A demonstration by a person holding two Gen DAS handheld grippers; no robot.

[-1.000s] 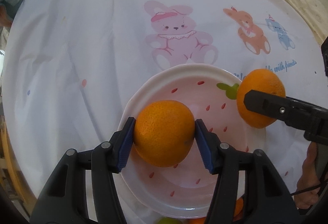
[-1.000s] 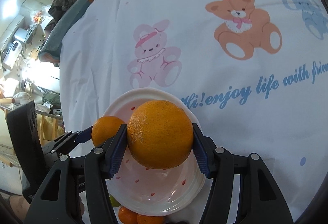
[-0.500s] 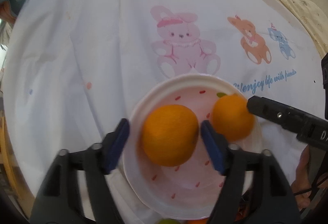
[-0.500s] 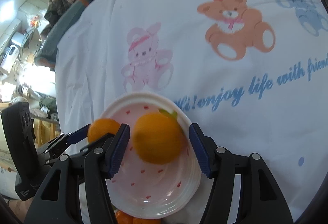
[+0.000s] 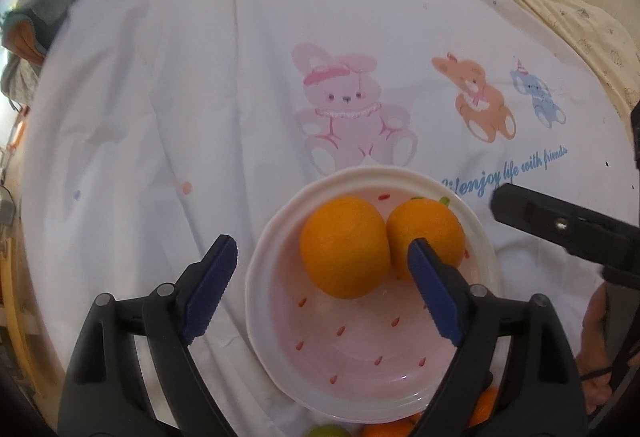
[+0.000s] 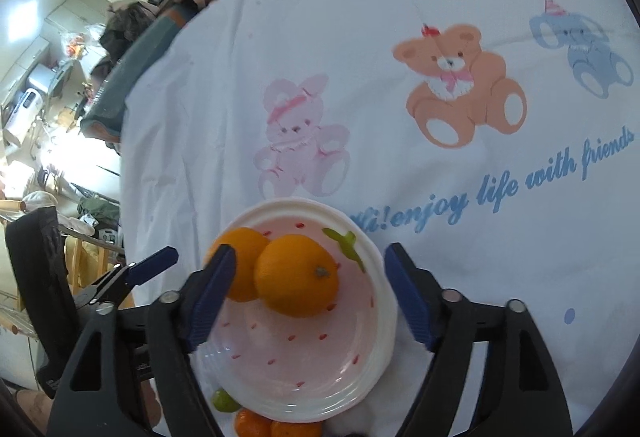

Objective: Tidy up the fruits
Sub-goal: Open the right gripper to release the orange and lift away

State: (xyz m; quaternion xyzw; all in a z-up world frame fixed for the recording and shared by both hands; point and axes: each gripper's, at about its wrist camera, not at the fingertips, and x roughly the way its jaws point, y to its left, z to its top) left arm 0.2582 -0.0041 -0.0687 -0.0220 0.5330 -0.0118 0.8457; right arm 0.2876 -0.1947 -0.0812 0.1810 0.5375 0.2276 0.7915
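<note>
2 oranges (image 5: pixel 345 246) (image 5: pixel 430 227) rest touching in the strawberry-print bowl (image 5: pixel 276 341), just ahead of both fingers. The left gripper (image 5: pixel 322 289) and right gripper (image 6: pixel 306 291) gape wide, holding nothing, fruit apparently released to collect there.

Both views bright w/ soft, even daylight; white cartoon-print cloth (image 5: pixel 224 109) near overexposed, colours washed out. Strong fisheye: dark vignette at corners, edges bent. Right wrist view: blown-out glare at left from the sunlit background room (image 6: pixel 44 141), detail lost there. Small specular glints on the glossy white strawberry-pattern plate (image 6: pixel 376 321) rim. Shadows faint, diffuse. Centre mostly sharp; periphery soft, slight blur on the near blue-padded black finger (image 6: pixel 208 297).
</note>
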